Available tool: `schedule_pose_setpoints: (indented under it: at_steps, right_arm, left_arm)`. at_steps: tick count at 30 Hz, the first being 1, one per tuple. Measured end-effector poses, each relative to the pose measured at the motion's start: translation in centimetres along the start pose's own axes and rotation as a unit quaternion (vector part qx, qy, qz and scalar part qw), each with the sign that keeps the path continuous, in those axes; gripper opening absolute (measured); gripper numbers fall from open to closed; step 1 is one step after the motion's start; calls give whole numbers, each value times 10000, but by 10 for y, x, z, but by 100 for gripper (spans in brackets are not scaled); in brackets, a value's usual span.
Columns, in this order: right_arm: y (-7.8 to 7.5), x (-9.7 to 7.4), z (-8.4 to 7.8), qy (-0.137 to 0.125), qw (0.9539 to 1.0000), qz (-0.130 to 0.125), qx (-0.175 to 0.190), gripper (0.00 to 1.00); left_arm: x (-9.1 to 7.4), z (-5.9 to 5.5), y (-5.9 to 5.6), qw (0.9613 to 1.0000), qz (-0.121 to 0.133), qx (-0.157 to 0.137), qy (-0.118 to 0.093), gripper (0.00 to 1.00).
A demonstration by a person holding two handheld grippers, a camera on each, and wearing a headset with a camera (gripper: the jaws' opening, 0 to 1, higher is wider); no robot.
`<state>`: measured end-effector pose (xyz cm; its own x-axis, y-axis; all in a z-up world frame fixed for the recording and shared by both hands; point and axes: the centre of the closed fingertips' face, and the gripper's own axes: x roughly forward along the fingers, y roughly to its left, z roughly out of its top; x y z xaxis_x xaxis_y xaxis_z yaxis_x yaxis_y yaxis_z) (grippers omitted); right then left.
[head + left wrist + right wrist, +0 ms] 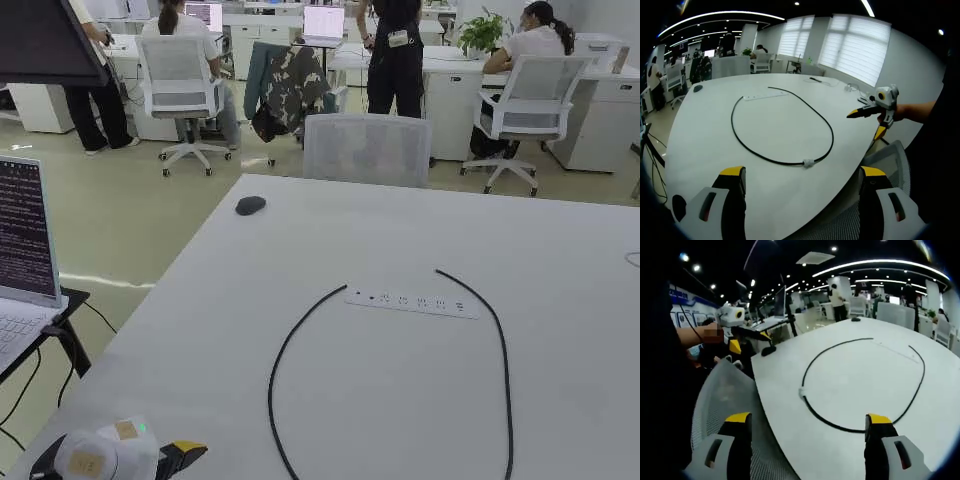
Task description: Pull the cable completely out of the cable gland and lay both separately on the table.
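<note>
1. The cable (832,135) lies in a broad open loop on the white table (715,130). Its two ends rest at the far side, beside the power strip (412,302).
2. The cable gland (808,162) is the small pale piece threaded on the near stretch of the loop, close to your edge of the table. It also shows in the right gripper view (802,390).
3. Your left gripper (802,172) is spread wide and holds nothing. It is well back from the gland.
4. Your right gripper (808,418) is also spread wide and empty, held off the table's edge.
5. Expect the cable to be thin, light and limp. On this smooth top it will probably slide and drag its whole loop along unless something is anchored.
6. The gland looks like small, hard plastic, so it is probably slick and easy to pinch out sideways. Clamp it square across its body, not on the cable.
7. Take the cable just beside the gland with the other gripper and pull straight along its line. A grip far from the gland will likely just bend the slack.
8. The gland seems to sit far from either end, so you will probably need several short pulls with fresh grips.
</note>
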<state>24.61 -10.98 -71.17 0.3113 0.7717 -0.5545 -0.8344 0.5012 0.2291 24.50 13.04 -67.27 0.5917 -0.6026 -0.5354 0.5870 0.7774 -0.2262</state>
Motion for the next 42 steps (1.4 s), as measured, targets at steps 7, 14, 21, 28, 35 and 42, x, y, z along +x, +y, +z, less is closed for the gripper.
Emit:
schedule_pose_setpoints:
  at_steps: [7, 14, 21, 28, 35, 42]
  right_arm:
    - [5, 4, -1, 82, 9999, 97, -8, 95]
    - [4, 7, 6, -4, 9999, 57, 94, 94]
    - [-2, 4, 4, 51, 9999, -107, 74, 96]
    - [-8, 3, 13, 178, 9993, -316, 46, 95]
    - [-3, 15, 29, 233, 9993, -282, 57, 95]
    - [-6, 30, 49, 217, 9985, -499, -33, 98]
  left_arm:
    - [7, -9, 3, 9999, 14, 114, 100, 91]
    - [7, -9, 7, 9998, -25, 158, 128, 92]
    - [11, 0, 11, 9999, -87, 99, -40, 92]
    - [23, -13, 20, 9997, -153, 152, 73, 95]
    - [24, -4, 23, 9994, -284, 112, -151, 99]
    - [21, -17, 29, 9985, -422, 336, 128, 99]
